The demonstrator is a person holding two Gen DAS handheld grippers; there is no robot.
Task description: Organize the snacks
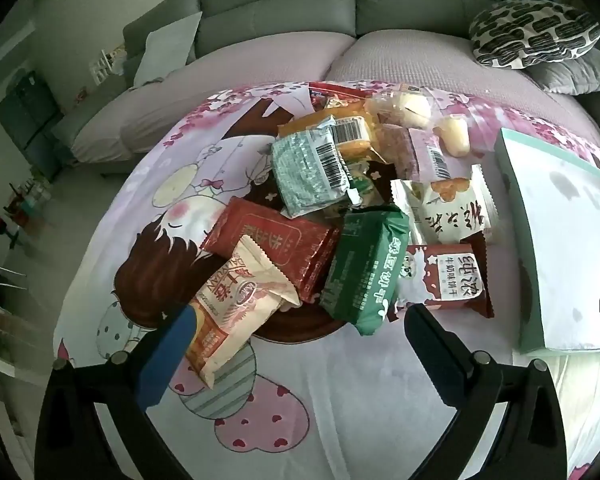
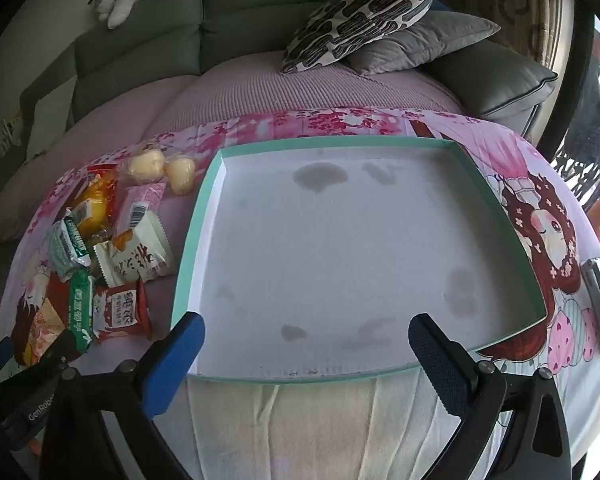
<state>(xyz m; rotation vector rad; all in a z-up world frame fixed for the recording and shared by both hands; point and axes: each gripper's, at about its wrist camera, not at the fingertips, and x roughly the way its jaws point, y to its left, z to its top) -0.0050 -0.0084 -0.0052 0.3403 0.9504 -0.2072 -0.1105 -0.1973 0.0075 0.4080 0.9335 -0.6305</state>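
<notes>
Snacks [image 1: 340, 200] lie heaped on the bench beside the empty tray [image 2: 204, 208]; left gripper [image 1: 300, 336] and right gripper [image 2: 308, 356] hover, jaws released. Overlapping packets could drag neighbours along, or slip

About a dozen snack packets [image 1: 320, 216] are lying heaped; the exact count is unclear. One box [image 2: 196, 216] is sitting beside them, and two cushions [image 2: 364, 16] are resting behind.

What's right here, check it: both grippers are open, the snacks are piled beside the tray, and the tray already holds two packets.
Wrong on the tray: the right wrist view shows it empty, only stains on its white floor. The snacks are piled beside it, and the left gripper and right gripper are open.
</notes>
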